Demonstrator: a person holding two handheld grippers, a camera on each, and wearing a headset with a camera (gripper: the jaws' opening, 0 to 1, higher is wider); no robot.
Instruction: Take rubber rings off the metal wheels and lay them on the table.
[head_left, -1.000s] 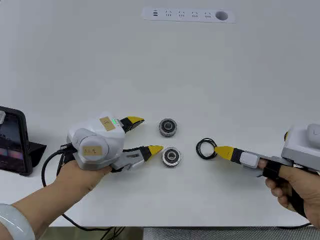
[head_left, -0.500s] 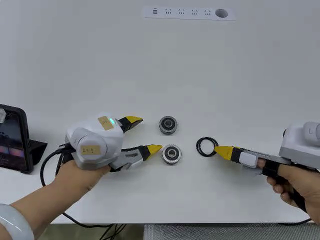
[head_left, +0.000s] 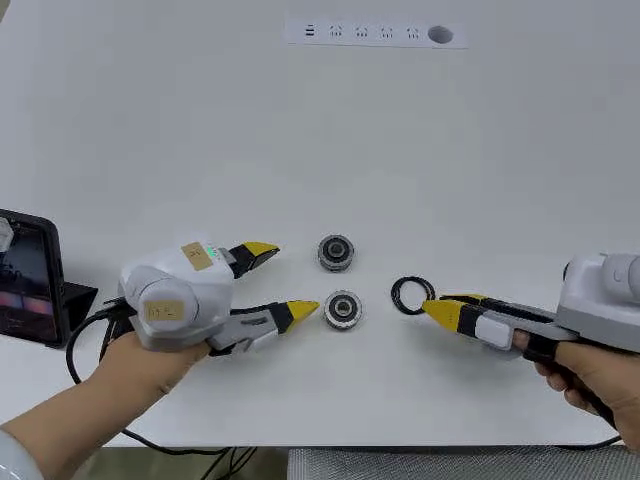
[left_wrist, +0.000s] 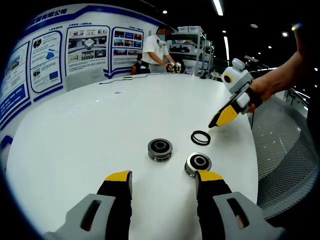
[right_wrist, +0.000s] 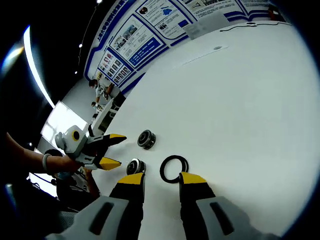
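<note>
**Head view.** White desk (head_left: 450, 150) with 2 metal wheels near its middle, one behind the other and apart: the far wheel (head_left: 336, 252) and the near wheel (head_left: 343, 309). A black rubber ring (head_left: 411, 294) lies flat on the desk to the right of the wheels, clear of both. Its outline looks doubled, so whether it is 1 ring or 2 stacked cannot be told.

The left gripper (head_left: 283, 279) hovers left of the wheels with its fingers wide apart and nothing between them. Its nearer yellow tip is just beside the near wheel.

The right gripper (head_left: 445, 303) points in from the right, fingers a little apart and empty, tips just beside the ring. Whether they touch it cannot be told.

A power strip (head_left: 375, 32) lies at the far edge and a dark screen (head_left: 25, 290) stands at the left.

**Left gripper view.** The far wheel (left_wrist: 160, 149) has a dark rim and the near wheel (left_wrist: 198, 163) a bright one.
</note>
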